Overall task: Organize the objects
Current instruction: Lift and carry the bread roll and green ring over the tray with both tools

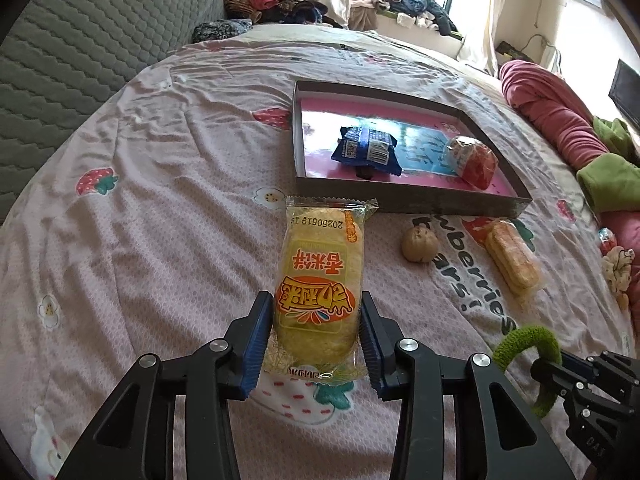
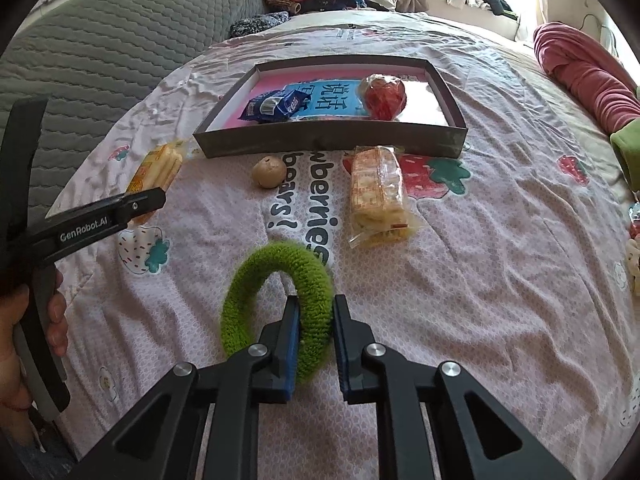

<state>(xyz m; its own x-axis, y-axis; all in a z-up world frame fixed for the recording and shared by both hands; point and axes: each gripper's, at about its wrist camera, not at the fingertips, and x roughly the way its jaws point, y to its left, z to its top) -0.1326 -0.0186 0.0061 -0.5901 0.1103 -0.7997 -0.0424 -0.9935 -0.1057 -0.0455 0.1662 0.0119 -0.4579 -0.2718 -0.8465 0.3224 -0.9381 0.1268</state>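
Setting: a bed spread with a pink strawberry-print sheet (image 1: 160, 240), a grey quilted cover at the far left and a heap of clothes by the window beyond.

Left gripper (image 1: 317, 338): its blue-padded jaws are clamped on the near end of a yellow snack packet (image 1: 316, 280), which stands lengthwise away from the camera, its far end pointing toward the tray. In the right wrist view the same tool comes in from the left edge with the packet at its tip (image 2: 154, 176), a hand (image 2: 24, 320) wrapped round its handle.

Right gripper (image 2: 316, 344): jaws drawn narrow on one side of a fuzzy green ring (image 2: 276, 300), pinching the loop through its band; the rest of the ring arches up and to the left, above the sheet.

Tray (image 1: 400, 196): a shallow dark-walled box with a pink and blue printed floor, lying far of both tools in the middle of the bed.

Inside the tray: a blue wrapped snack (image 1: 366, 150) toward its left, a red-and-clear wrapped item (image 1: 474, 162) toward its right, the two apart.

Just near of the tray: a small brown round object, perhaps a walnut (image 1: 419, 245), lies on the sheet close to the tray's near wall.

Right of the walnut: a clear packet of pale biscuits (image 1: 514, 258) lies on the lettering printed on the sheet, its far end close to the tray's wall.

Right edge of the bed: a rolled dark-pink blanket (image 1: 552, 112) with a green cloth (image 1: 608, 176) beside it.
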